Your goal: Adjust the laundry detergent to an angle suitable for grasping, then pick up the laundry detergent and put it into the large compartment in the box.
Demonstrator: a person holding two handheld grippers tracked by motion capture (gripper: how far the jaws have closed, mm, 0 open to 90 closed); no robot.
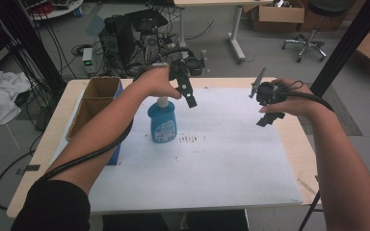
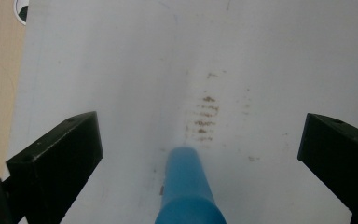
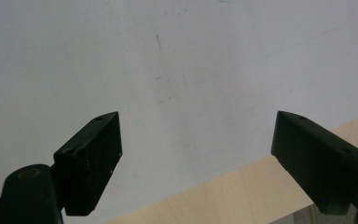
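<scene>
We see a blue bottle [image 1: 162,122] standing upright on the white sheet [image 1: 221,159] that covers the wooden table [image 1: 304,149], its long axis vertical and its pale cap at the top. It sits toward the left part of the sheet, just beside an open cardboard box [image 1: 96,98] at the table's left edge. The left gripper [image 1: 189,94] hangs just above and slightly right of the cap, jaws spread wide and holding nothing. In the left gripper view we look down past the blue body [image 2: 186,191], which rises from the bottom edge between the two black jaws without touching either. Brown smudges [image 2: 205,119] mark the sheet beyond it.

The right gripper [image 1: 269,103] is well apart from the bottle, raised near the table's right side, jaws likewise wide and empty; its view shows bare sheet and a strip of pale wood.

The bottle looks like smooth plastic with a printed label, flattened and rounded at the shoulders. The jaws are blocky, matte black.
</scene>
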